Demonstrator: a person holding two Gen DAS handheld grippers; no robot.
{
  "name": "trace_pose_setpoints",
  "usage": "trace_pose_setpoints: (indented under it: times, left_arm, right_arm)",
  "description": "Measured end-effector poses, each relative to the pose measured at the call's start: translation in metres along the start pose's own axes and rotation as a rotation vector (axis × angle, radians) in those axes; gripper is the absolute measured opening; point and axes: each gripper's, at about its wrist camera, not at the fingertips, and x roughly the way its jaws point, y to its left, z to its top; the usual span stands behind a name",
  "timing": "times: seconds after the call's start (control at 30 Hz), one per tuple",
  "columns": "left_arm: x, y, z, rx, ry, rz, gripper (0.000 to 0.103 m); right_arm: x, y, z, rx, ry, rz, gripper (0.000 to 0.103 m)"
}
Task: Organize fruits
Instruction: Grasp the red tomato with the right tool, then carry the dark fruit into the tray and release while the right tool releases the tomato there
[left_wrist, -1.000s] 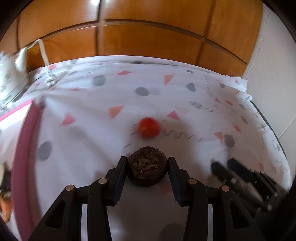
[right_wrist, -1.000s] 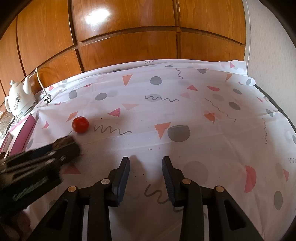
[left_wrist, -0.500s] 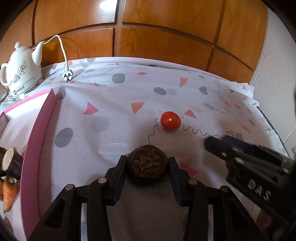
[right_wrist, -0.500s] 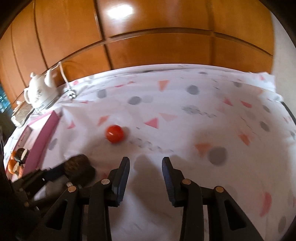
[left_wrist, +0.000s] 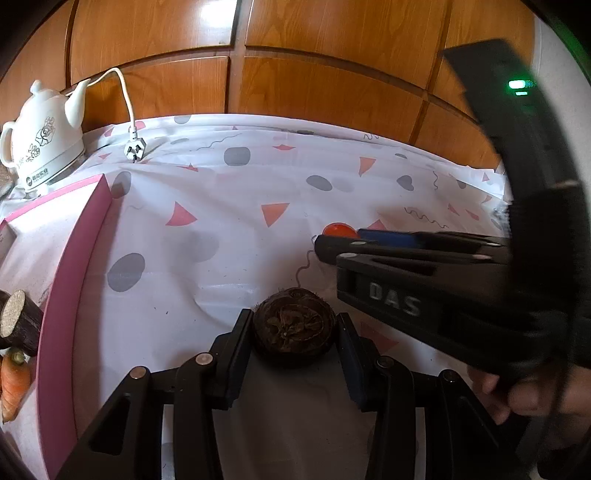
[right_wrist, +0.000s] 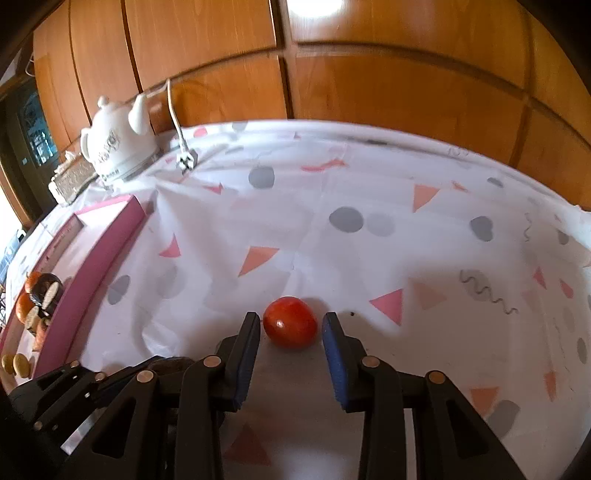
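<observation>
The right gripper had swung over to the small red tomato on the patterned tablecloth, its jaws just narrowing around it without touching yet; the left gripper clenched a brown hairy round fruit, so both looked nearly ready for the pink-rimmed tray.

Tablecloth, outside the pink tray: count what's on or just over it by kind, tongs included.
Red tomatoes: 1
Brown hairy roots: 1, gripped in the left tongs
White kettles: 1
White plugs: 1
Tongs: 2, the right tongs just closing round the tomato
Total: 6
</observation>
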Motion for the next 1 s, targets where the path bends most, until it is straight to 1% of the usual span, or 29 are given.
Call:
trace_pose_setpoints:
  times: [0.07,0.13,0.27,0.4,0.5,0.57,0.63,0.77,0.8,0.87,1.0]
  left_arm:
    - [0.000,0.000,0.000,0.000,-0.001,0.000,0.045]
    - [0.000,0.000,0.000,0.001,-0.002,0.001,0.045]
    - [0.000,0.000,0.000,0.000,-0.002,0.000,0.045]
    - [0.000,0.000,0.000,0.004,-0.001,0.004,0.045]
    - [0.000,-0.001,0.001,0.009,0.000,0.009,0.045]
    - [-0.001,-0.001,0.000,0.012,0.000,0.011,0.044]
    - [0.000,-0.002,0.001,0.014,0.001,0.014,0.044]
    - [0.000,-0.004,0.001,0.026,0.003,0.027,0.044]
    - [0.000,-0.004,0.001,0.028,0.003,0.030,0.044]
    - [0.000,-0.005,0.002,0.033,0.005,0.037,0.044]
    - [-0.001,-0.006,0.001,0.039,0.005,0.044,0.044]
  right_arm:
    - [0.005,-0.001,0.001,0.002,0.013,0.012,0.030]
    - [0.003,-0.001,0.001,0.002,0.006,0.005,0.029]
    - [-0.008,-0.009,-0.003,0.035,-0.020,-0.056,0.028]
    - [-0.028,-0.024,-0.023,0.105,-0.012,-0.132,0.029]
    - [-0.040,-0.033,-0.041,0.152,0.001,-0.173,0.029]
    - [-0.048,-0.037,-0.054,0.179,-0.007,-0.195,0.029]
    - [-0.057,-0.036,-0.063,0.197,-0.017,-0.224,0.029]
    - [-0.064,-0.029,-0.075,0.226,-0.041,-0.251,0.029]
    - [-0.064,-0.027,-0.076,0.227,-0.047,-0.256,0.029]
    - [-0.063,-0.021,-0.080,0.202,-0.063,-0.295,0.029]
    - [-0.063,-0.023,-0.080,0.217,-0.074,-0.283,0.029]
